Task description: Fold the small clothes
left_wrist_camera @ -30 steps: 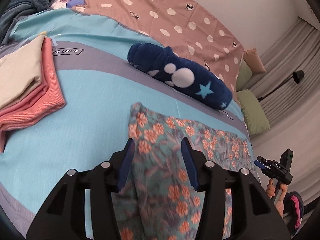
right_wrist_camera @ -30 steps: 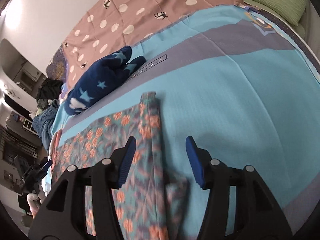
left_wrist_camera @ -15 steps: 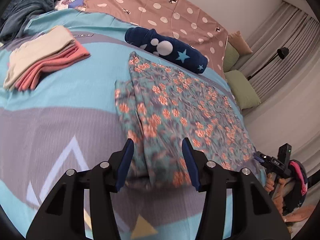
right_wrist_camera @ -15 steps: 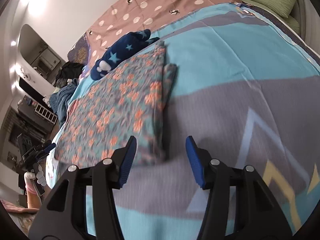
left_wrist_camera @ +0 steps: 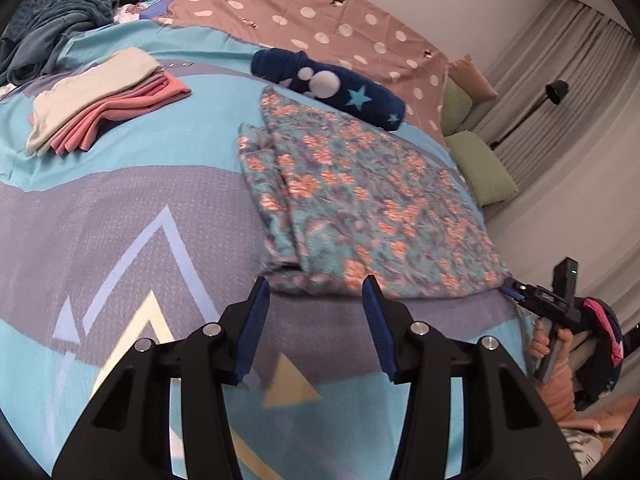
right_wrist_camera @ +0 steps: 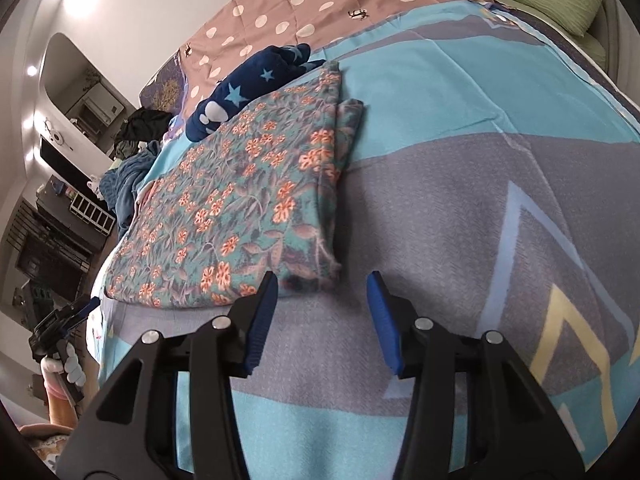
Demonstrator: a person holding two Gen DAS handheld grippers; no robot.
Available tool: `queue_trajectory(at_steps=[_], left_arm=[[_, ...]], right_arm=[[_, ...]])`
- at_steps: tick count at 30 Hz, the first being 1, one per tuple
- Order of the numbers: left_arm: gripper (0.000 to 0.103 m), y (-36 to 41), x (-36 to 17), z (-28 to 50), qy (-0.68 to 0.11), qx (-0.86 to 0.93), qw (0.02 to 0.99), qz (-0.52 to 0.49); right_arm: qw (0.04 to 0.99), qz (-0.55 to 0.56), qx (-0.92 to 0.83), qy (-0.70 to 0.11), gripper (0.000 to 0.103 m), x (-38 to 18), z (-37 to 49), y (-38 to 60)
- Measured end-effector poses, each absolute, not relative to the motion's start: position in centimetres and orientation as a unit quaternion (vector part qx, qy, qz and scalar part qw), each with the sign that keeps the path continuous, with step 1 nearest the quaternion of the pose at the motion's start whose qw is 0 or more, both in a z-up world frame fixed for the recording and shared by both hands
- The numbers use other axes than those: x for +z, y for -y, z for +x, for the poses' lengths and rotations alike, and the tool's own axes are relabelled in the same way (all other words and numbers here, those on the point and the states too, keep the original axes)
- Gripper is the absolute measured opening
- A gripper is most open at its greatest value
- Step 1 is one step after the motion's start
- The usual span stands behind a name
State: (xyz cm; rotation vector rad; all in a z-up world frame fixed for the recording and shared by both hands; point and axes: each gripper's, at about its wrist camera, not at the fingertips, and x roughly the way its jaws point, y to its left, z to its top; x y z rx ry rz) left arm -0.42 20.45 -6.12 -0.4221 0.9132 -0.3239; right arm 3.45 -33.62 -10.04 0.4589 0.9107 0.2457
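Lying flat on the bed's turquoise-and-grey patterned cover [left_wrist_camera: 120,216], the folded teal floral cloth [left_wrist_camera: 360,208] sits just past both grippers. The left gripper [left_wrist_camera: 314,300] hangs over its near edge, jaws parted and empty. The right gripper [right_wrist_camera: 322,294] hovers by the cloth's near right corner, jaws closing on nothing. A navy star-print plush [left_wrist_camera: 332,84] lies beyond.

Matt woven floral cloth [right_wrist_camera: 248,200]

White walls, grey curtains [left_wrist_camera: 560,92], a floor lamp [left_wrist_camera: 554,92] — dark shelving [right_wrist_camera: 60,216] opposite.
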Motion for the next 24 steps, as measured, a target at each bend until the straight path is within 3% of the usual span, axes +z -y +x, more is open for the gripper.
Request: queue_trajectory(at_steps=[2, 3, 4, 5, 10, 16, 18, 19, 21, 24], left_arm=[[0.043, -20.8, -7.3, 0.8, -0.437, -0.160, 0.859, -0.211], [0.027, -20.8, -7.6, 1.0, -0.435, -0.164, 0.860, -0.213], [0.004, -20.9, -7.9, 1.3, -0.435, -0.172, 0.855, -0.221], [0.004, -21.2, -7.7, 1.2, -0.431, -0.176, 0.853, -0.235], [0.000, -23.3, -6.0, -1.0, -0.398, -0.175, 0.872, -0.223], [0.000, -25.5, -7.7, -3.0, -0.400, -0.161, 0.863, -0.262], [0.006, -24.9, -7.5, -3.3, -0.401, -0.167, 0.864, -0.254], [0.013, -24.4, -7.2, -3.4, -0.402, -0.169, 0.866, -0.247], [0.017, -23.5, -6.4, -3.2, -0.396, -0.180, 0.869, -0.238], [0.020, -20.7, -4.7, -2.4, -0.382, -0.217, 0.871, -0.222]], right_arm=[[0.866, 0.219, 0.123, -0.433, 0.048, -10.3, 4.0, 33.4], [0.865, 0.223, 0.124, -0.432, 0.040, -10.6, 4.3, 33.4], [0.863, 0.226, 0.125, -0.434, 0.013, -10.8, 4.5, 33.4], [0.858, 0.234, 0.131, -0.438, 0.009, -10.8, 4.7, 33.5], [0.879, 0.237, 0.132, -0.392, 0.008, -7.9, 2.7, 34.4], [0.883, 0.152, -0.002, -0.444, 0.009, -9.3, 3.1, 34.4], [0.887, 0.151, -0.005, -0.436, 0.010, -8.7, 2.6, 34.2], [0.889, 0.153, 0.001, -0.432, 0.018, -8.3, 2.3, 34.0], [0.896, 0.141, 0.010, -0.420, 0.030, -7.4, 1.9, 33.5], [0.899, 0.135, 0.015, -0.416, 0.031, -6.8, 1.5, 33.3]])
